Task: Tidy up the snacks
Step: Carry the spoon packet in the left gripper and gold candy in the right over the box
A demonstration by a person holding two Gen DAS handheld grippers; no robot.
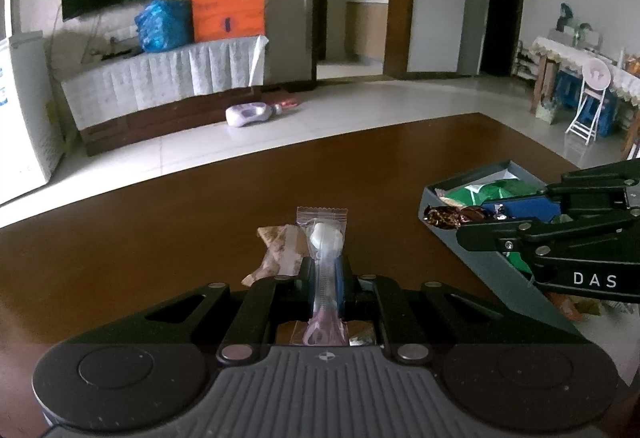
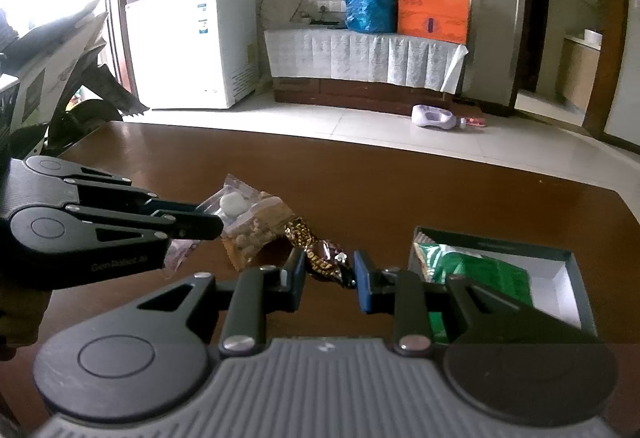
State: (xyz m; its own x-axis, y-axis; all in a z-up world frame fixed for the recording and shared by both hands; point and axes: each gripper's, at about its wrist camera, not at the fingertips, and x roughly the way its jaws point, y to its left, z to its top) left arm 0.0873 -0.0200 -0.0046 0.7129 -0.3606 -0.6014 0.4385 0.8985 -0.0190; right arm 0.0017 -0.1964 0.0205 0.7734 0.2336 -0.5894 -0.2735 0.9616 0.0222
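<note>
Brown table [image 1: 200, 206] fills both views. At left, your left gripper [image 1: 325, 270] pinches a clear packet [image 1: 323, 234] above the tabletop, beside a tan packet [image 1: 280, 246]. At centre, your right gripper [image 2: 330, 270] pinches a brown wrapper [image 2: 320, 258]. At right, the grey box [image 2: 576, 278] holds green packets [image 2: 472, 270].

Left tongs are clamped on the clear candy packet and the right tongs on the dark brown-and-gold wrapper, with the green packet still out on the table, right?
Not quite: the green packet already lies inside the grey box, as the right wrist view shows. The rest holds.
</note>
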